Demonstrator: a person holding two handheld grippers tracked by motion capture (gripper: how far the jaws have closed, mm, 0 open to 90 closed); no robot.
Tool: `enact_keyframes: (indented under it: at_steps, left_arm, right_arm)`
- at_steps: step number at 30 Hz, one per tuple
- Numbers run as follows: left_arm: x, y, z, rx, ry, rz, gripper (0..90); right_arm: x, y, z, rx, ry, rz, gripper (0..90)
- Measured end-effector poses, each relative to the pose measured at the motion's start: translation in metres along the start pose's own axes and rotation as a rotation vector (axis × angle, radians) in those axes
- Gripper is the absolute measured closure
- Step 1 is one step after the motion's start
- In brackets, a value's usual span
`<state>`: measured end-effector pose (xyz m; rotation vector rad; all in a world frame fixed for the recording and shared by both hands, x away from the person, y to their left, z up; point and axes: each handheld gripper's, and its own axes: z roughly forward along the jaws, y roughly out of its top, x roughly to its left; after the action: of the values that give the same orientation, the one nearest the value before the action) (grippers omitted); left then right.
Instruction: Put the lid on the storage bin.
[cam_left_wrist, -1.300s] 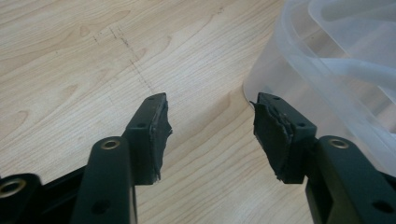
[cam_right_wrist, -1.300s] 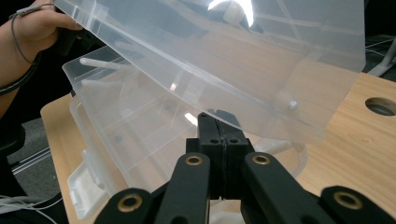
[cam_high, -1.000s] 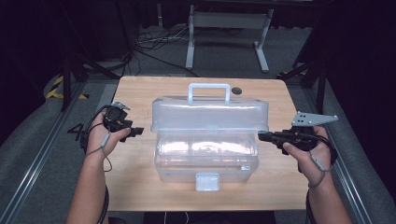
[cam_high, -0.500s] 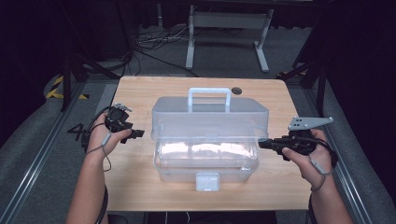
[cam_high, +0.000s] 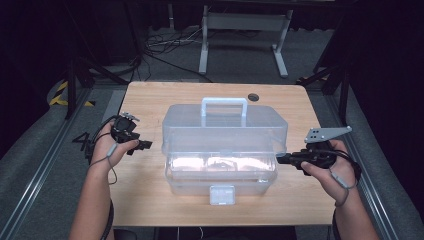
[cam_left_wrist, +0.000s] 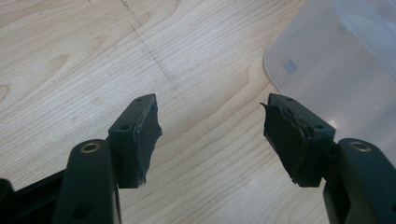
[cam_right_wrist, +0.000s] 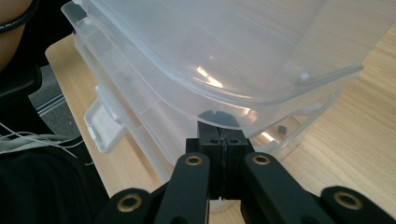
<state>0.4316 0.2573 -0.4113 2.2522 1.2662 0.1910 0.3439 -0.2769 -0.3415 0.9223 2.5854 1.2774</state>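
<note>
clear box on the desk, lid partly raised

a clear plastic box (cam_high: 220, 160) sits at the middle of the high view on a pale wooden desk (cam_high: 150, 95). its lid (cam_high: 225, 127) with a pale blue handle (cam_high: 224, 107) stands tilted up over the lower tub, and a small white latch (cam_high: 222, 195) hangs at the near front edge.

the left gripper (cam_high: 145, 145) is at the left of the high view, just beside the box's left end and apart from it. in the left gripper view the left gripper (cam_left_wrist: 210, 135) has its jaws spread wide over bare wood with nothing between them, and a rounded corner of the box (cam_left_wrist: 336, 60) shows at the upper right of the frame. the jaws have just been opening a little further.

the right gripper (cam_high: 281, 159) is at the right of the high view, its tip at the right end of the box. in the right gripper view the right gripper (cam_right_wrist: 225, 135) has its jaws pressed fully together with nothing between them, and its tip sits under the rim of the raised lid (cam_right_wrist: 243, 56), touching or very nearly touching it. the lower tub (cam_right_wrist: 140, 121) runs toward the left of that frame, with the latch (cam_right_wrist: 100, 126) at the left middle.

a small dark round hole (cam_high: 253, 97) shows in the desk behind the box.
</note>
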Motion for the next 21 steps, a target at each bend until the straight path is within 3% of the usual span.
enact_keyframes:
  at_steps: [21]
  left_arm:
    - [0.0007, -0.0017, 0.004, 0.014, 0.027, 0.015, 36.1]
  right_arm:
    - [0.0043, -0.0034, 0.0051, 0.107, 0.002, -0.049, 90.0]
